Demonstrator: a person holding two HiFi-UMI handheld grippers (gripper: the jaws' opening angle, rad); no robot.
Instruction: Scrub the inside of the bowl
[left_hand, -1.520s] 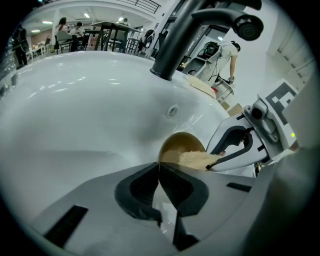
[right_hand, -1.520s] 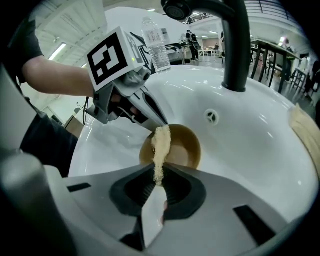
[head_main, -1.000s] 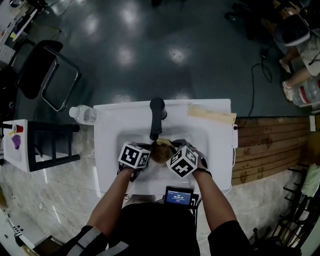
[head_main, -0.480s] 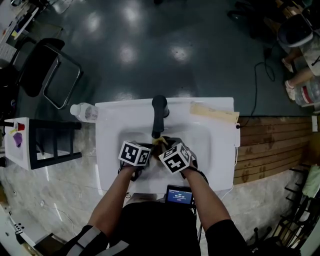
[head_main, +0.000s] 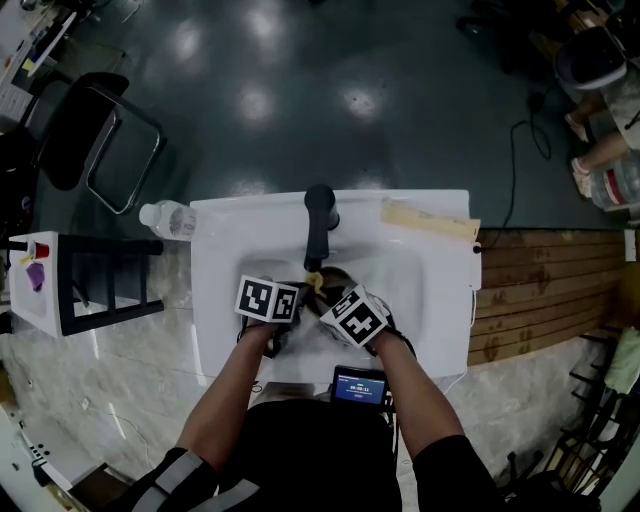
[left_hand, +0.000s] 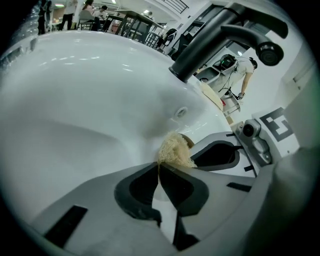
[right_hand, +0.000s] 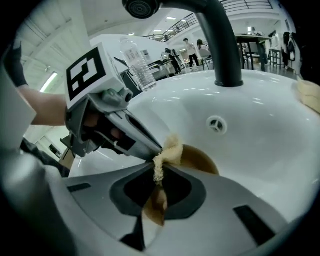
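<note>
A small brown bowl (right_hand: 200, 159) lies just in front of the faucet (right_hand: 220, 45), its near edge pinched in the closed jaws of the right gripper (right_hand: 157, 175). A pale, fibrous scrub pad (left_hand: 175, 150) touches that edge, clamped at the tips of the left gripper (left_hand: 159, 167).

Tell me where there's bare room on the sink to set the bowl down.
Two bare strips of sink top: left of the basin, nearer the person than the bottle, and right of it, nearer than the tan sheet. Under the faucet it is crowded: left hand-held gripper with scrubber, right hand-held gripper with bowl.
</note>
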